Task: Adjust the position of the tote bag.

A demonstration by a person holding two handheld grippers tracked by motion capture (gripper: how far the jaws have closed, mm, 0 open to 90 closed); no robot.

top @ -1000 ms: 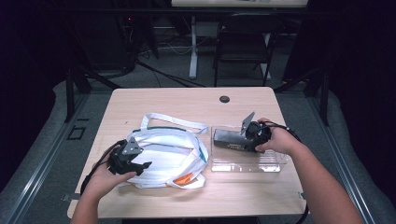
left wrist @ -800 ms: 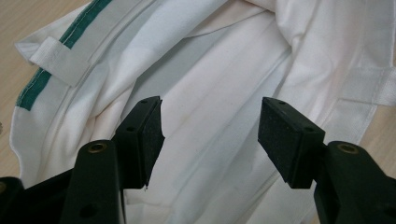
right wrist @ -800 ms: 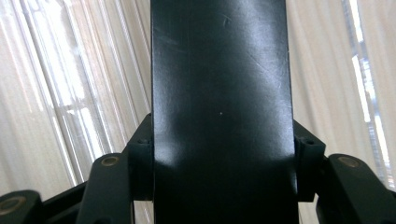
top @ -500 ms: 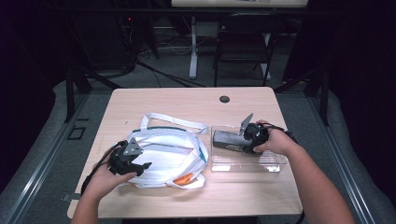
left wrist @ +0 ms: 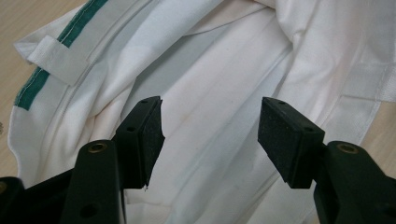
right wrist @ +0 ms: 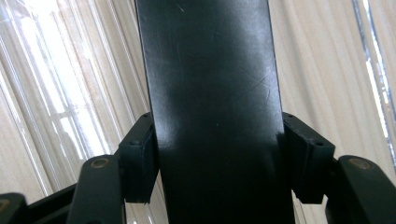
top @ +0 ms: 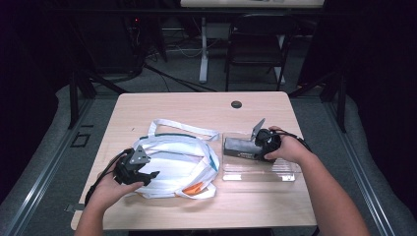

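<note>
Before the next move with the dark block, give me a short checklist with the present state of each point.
1. Right gripper holds the dark block on both sides: ok.
2. Block sits centred between the fingers: ok.
3. Block is above the clear tray: ok.
4. Left gripper is open over the white bag, gripping nothing: ok.
5. Bag mouth is open enough to take the block: cannot tell.
</note>
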